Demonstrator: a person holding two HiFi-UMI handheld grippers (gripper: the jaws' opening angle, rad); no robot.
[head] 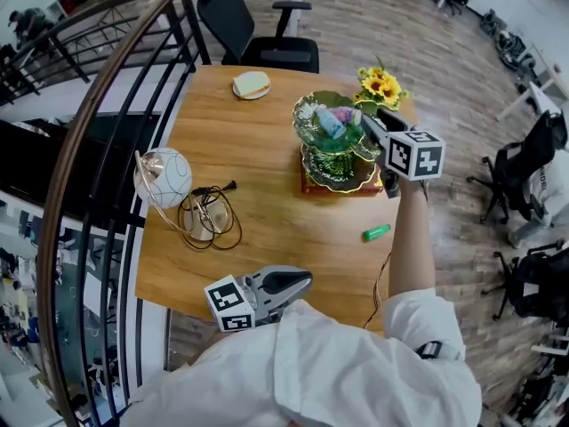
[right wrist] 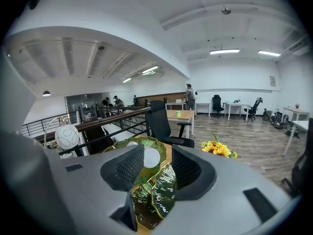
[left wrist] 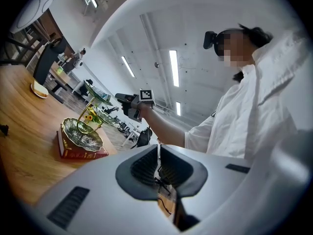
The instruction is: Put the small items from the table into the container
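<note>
A two-tier green leaf-shaped dish stand [head: 331, 169] rests on a red box at the table's right side. Its upper dish [head: 313, 114] holds a pale blue item [head: 330, 123] and a pinkish one. My right gripper [head: 365, 119] hovers over that upper dish, open. In the right gripper view a white round item [right wrist: 151, 157] lies in the dish [right wrist: 146, 143], seen between the spread jaws. A green tube [head: 376, 232] lies on the table near the right arm. My left gripper [head: 305, 279] is shut and empty at the table's front edge, close to the person's body.
A globe lamp [head: 163, 176] with tangled cables [head: 210, 218] stands at the table's left. A small plate with food [head: 252, 84] is at the far edge and sunflowers [head: 382, 85] behind the stand. A black chair [head: 267, 43] and a railing [head: 98, 105] border the table.
</note>
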